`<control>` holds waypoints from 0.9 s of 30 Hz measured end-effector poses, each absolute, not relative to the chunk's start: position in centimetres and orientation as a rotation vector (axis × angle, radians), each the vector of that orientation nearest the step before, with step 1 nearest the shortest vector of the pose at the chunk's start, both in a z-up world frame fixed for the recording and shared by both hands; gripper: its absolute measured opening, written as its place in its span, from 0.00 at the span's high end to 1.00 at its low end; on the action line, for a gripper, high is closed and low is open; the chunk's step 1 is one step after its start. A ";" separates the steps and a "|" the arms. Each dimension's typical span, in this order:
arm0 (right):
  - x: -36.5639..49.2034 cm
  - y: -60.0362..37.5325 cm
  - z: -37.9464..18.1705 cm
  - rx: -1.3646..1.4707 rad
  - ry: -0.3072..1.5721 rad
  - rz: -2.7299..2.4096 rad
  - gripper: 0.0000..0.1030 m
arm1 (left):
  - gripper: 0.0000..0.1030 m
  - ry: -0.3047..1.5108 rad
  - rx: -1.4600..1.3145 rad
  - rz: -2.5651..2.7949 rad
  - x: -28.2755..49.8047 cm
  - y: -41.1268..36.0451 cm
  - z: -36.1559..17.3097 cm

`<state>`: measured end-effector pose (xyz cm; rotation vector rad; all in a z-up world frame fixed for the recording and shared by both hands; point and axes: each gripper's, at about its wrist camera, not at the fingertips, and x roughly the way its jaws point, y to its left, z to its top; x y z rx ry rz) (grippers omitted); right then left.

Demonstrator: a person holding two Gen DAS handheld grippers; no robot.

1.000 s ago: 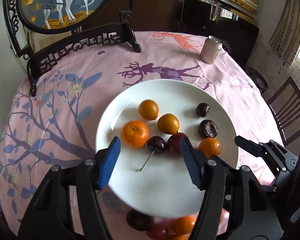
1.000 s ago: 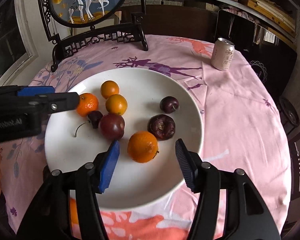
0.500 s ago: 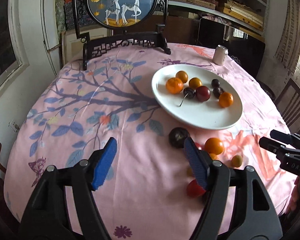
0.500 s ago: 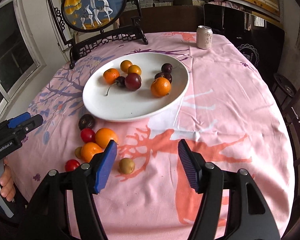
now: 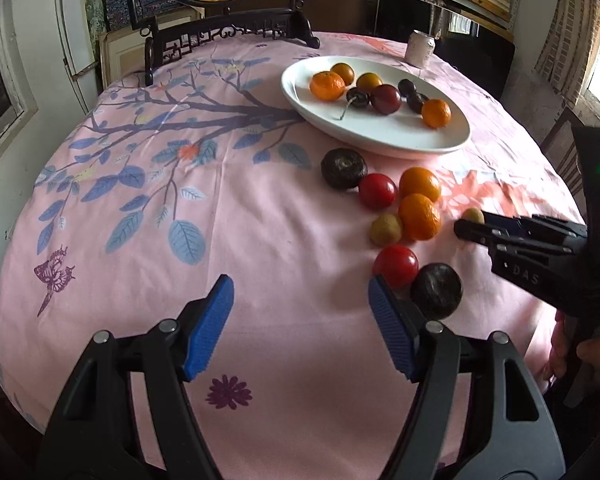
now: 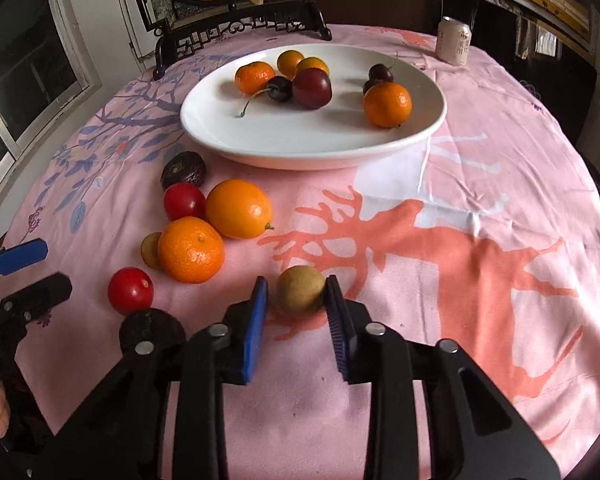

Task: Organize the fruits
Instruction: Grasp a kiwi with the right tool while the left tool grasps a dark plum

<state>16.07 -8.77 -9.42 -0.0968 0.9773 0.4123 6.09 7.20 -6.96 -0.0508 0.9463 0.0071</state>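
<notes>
A white plate at the back of the pink cloth holds several oranges and dark fruits. In front of it lie loose fruits: two oranges, two red ones, two dark wrinkled ones and a small brown one. My right gripper is shut on another small brown fruit, which rests on the cloth. My left gripper is open over bare cloth, with a red fruit just beyond its right finger. In the left wrist view the right gripper enters from the right.
A drink can stands behind the plate at the right. A black carved stand with a round painted screen sits at the table's far edge. A wooden chair is at the right. The cloth's near edge drops off below both grippers.
Both grippers have drawn back from over the plate to the near side of the table and come lower. The right gripper has closed on the small brown fruit.
</notes>
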 end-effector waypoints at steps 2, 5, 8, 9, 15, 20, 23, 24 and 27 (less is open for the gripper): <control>16.1 -9.0 -9.3 -0.072 0.989 0.424 0.76 | 0.31 0.963 -0.052 -0.029 5.6 6.6 -7.1; 15.6 -9.7 -8.7 -0.052 0.982 0.423 0.76 | 0.31 0.987 -0.069 -0.154 5.0 5.2 -7.0; 15.4 -10.8 -8.5 -0.021 0.980 0.413 0.76 | 0.31 1.015 -0.073 -0.235 5.2 3.2 -7.3; 15.2 -11.2 -8.5 -0.009 0.977 0.411 0.76 | 0.31 1.023 -0.057 -0.228 5.4 2.5 -7.6; 13.9 -14.4 -8.3 0.033 0.955 0.388 0.76 | 0.45 1.066 -0.007 -0.154 7.3 -0.4 -9.6; 13.5 -16.3 -8.2 0.071 0.946 0.374 0.76 | 0.53 1.053 0.018 -0.120 8.4 -1.7 -9.7; 13.2 -16.5 -8.1 0.081 0.936 0.385 0.76 | 0.60 1.044 0.029 -0.099 8.6 -1.9 -9.6; 13.1 -16.4 -8.0 0.081 0.934 0.389 0.76 | 0.60 1.044 0.021 -0.105 8.6 -1.8 -9.5; 13.0 -16.2 -7.9 0.081 0.932 0.396 0.76 | 0.60 1.027 -0.002 -0.111 8.0 -1.0 -8.9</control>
